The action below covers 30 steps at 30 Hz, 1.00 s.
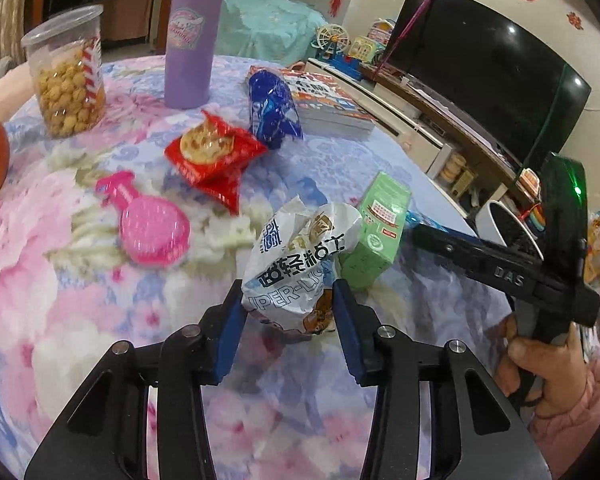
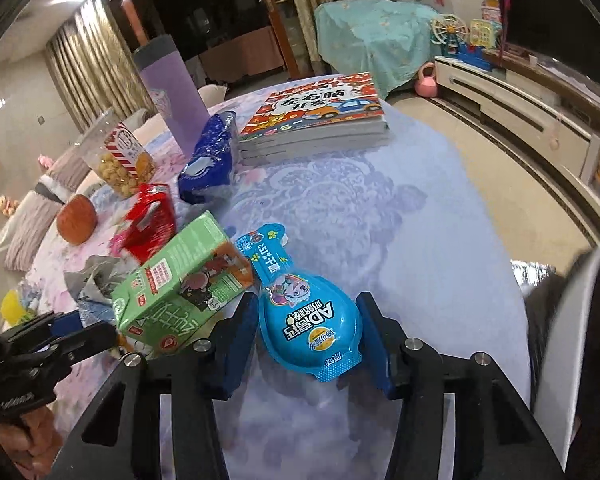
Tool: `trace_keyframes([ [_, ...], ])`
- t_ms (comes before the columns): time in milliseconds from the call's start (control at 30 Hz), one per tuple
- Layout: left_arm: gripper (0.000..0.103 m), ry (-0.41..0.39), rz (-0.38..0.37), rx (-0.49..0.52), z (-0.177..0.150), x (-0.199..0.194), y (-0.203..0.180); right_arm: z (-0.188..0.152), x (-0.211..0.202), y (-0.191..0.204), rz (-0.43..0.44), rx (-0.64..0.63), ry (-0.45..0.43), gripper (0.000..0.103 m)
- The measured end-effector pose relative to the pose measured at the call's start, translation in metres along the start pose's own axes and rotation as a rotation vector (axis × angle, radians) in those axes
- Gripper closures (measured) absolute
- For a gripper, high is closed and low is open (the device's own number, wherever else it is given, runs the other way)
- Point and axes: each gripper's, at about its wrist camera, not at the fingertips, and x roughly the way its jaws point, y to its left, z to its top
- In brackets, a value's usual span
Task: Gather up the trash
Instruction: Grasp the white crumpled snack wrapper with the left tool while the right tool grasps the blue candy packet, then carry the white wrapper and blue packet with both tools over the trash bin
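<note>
A crumpled white snack wrapper (image 1: pixel 296 264) lies on the flowered tablecloth (image 1: pixel 100 320). My left gripper (image 1: pixel 288 304) is shut on its lower part, both blue pads touching its sides. In the right wrist view a blue bottle-shaped packet (image 2: pixel 308 320) lies flat, and my right gripper (image 2: pixel 308 312) is shut on its round body. A green drink carton (image 1: pixel 376 232) (image 2: pixel 180 280) lies between the two. Further back lie a red biscuit packet (image 1: pixel 216 156), a pink bottle-shaped packet (image 1: pixel 148 220) and a blue bag (image 1: pixel 274 108) (image 2: pixel 212 160).
A purple flask (image 1: pixel 194 36), a clear snack jar (image 1: pixel 66 72), an apple (image 2: pixel 77 219) and stacked books (image 2: pixel 320 120) stand at the back. A white bin (image 1: pixel 500 224) sits off the table's right edge. A hand (image 1: pixel 548 376) grips the other tool.
</note>
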Motion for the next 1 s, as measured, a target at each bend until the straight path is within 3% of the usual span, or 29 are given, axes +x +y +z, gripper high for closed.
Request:
trace_keyframes([
  [367, 0.062, -0.002, -0.035, 0.013, -0.028, -0.03, -0.018, -0.041, -0.043, -0.013, -0.037, 0.1, -0.046, 0.052],
  [1000, 0.062, 0.036, -0.126, 0.119, -0.038, -0.023, -0.087, -0.076, -0.108, -0.023, -0.029, 0.162, -0.115, 0.052],
])
